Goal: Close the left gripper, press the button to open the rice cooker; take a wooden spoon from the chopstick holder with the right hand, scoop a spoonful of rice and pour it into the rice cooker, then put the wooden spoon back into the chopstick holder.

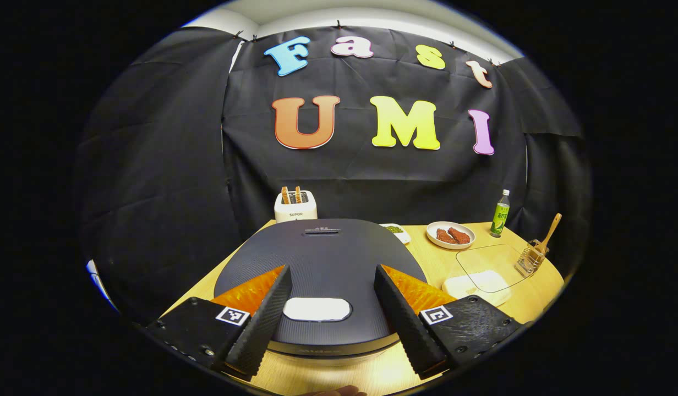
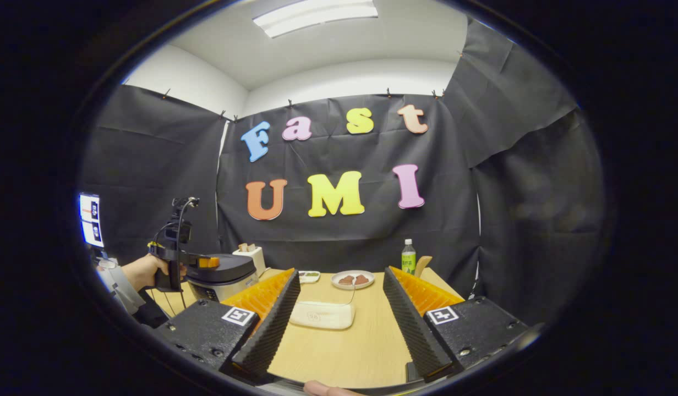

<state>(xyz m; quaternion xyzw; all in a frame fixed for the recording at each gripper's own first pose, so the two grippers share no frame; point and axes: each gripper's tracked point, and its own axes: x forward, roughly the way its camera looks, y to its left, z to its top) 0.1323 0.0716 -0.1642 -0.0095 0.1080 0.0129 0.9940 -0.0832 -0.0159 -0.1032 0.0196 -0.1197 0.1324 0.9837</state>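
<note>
The rice cooker has a dark, closed lid with a white button near its front edge. My left gripper hovers open just above the lid, its fingers on either side of the button. The wooden spoon stands in the wire chopstick holder at the far right. A white box of rice with a clear lid lies in front of the holder. My right gripper is open and holds nothing over the table, and the rice box lies between its fingers. To its left are the rice cooker and a hand holding the left gripper.
A white toaster stands behind the cooker. A plate of meat, a small dish of greens and a green bottle sit along the back of the wooden table. Black cloth walls enclose the booth.
</note>
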